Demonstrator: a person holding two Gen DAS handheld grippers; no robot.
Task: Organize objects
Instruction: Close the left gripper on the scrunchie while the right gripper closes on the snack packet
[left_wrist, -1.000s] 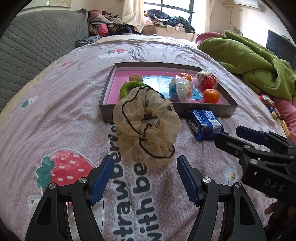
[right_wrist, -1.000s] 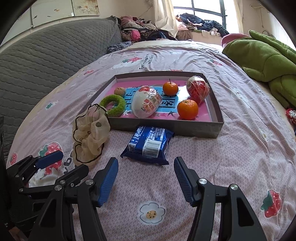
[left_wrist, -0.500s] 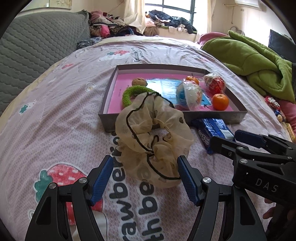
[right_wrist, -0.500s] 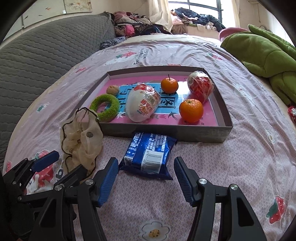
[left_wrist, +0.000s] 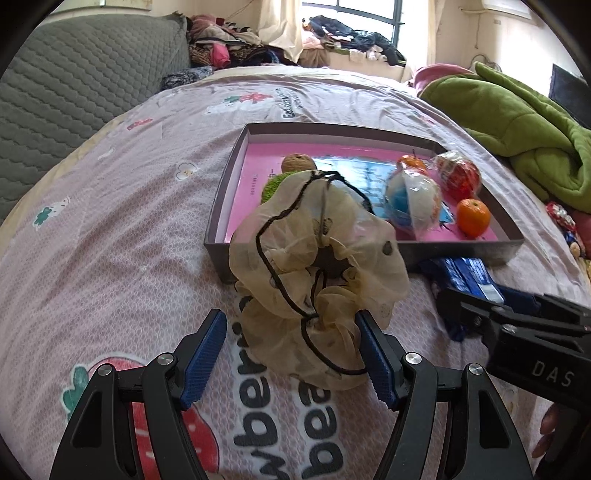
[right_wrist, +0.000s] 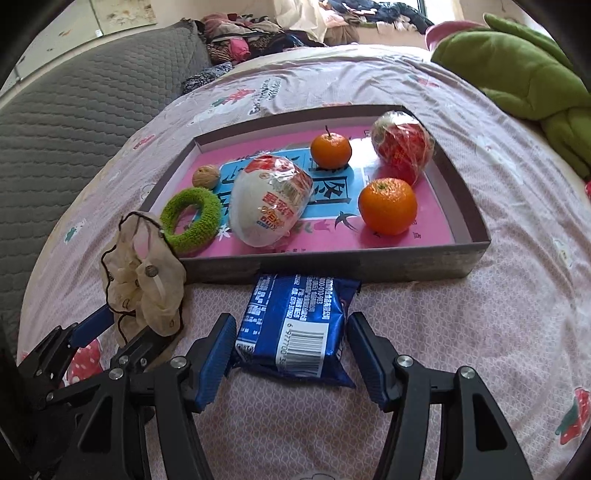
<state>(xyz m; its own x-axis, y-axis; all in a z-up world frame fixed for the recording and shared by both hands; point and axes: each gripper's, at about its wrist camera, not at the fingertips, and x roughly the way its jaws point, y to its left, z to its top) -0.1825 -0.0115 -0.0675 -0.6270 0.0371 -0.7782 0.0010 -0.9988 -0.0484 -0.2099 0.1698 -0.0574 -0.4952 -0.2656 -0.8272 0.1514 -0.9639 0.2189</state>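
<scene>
So we're at the reach-in step on both sides. Our left gripper (left_wrist: 291, 354) is spread wide with the cream scrunchie (left_wrist: 317, 280) sitting between the pads, not pinched; the right-hand pad looks like it's brushing the fabric, hard to say for sure. Our right gripper (right_wrist: 291, 354) is spread too, straddling the near end of the blue snack pack (right_wrist: 299, 328), with a little gap showing on each side.

Both things lie on the bedsheet (right_wrist: 498, 314) right against the near wall of the tray (right_wrist: 424, 264), at 12 o'clock from each gripper. The tray already holds a green ring (right_wrist: 190, 218), a walnut (right_wrist: 205, 176), two oranges (right_wrist: 388, 210), a white wrapped egg (right_wrist: 269, 199) and a red wrapped ball (right_wrist: 402, 147).

Next move, we reckon: close on each item, lift over that wall, drop inside. The scrunchie is floppy, so grab deep.

Room-wise, the two grippers sit close together, so watch for a bump. Open tray floor is mostly along the near edge at 1 o'clock of the pack, and the far-left corner.
</scene>
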